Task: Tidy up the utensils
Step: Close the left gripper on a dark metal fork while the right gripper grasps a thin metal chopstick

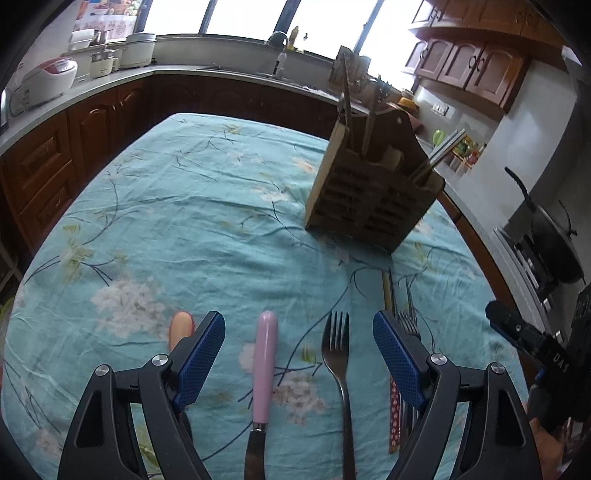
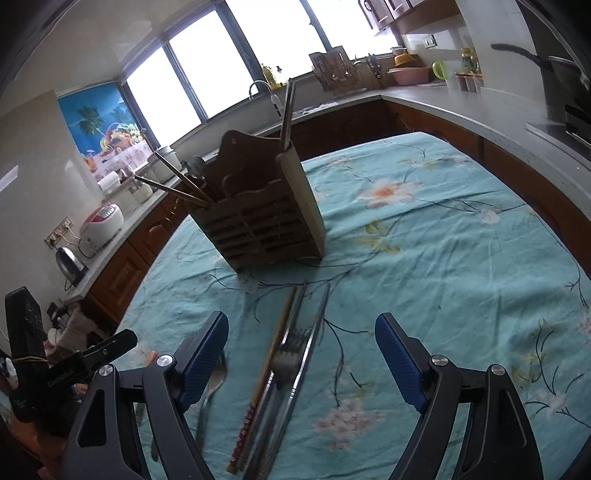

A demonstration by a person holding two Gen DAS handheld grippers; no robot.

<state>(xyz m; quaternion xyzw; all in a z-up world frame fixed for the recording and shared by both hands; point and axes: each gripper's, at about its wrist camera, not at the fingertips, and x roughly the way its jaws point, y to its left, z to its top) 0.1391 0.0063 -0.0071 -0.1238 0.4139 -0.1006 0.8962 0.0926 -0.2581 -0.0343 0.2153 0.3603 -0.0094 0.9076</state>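
Both grippers are hovering over the floral turquoise tablecloth (image 1: pixel 166 206), jaws apart and gripping nothing. The left gripper (image 1: pixel 299 334) is framing a pink-handled knife (image 1: pixel 265 354) and a dark metal fork (image 1: pixel 338 354). The right gripper (image 2: pixel 302 334) is framing chopsticks (image 2: pixel 264 369). The slatted wooden utensil caddy (image 2: pixel 264 225) is standing beyond them.

Bright windows (image 1: pixel 255 16), wooden cabinets (image 1: pixel 469 62), grey countertop (image 2: pixel 461 110).

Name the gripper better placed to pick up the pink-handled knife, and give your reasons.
Left. The pink-handled knife lies between the open left gripper fingers. The right gripper straddles the chopsticks instead.
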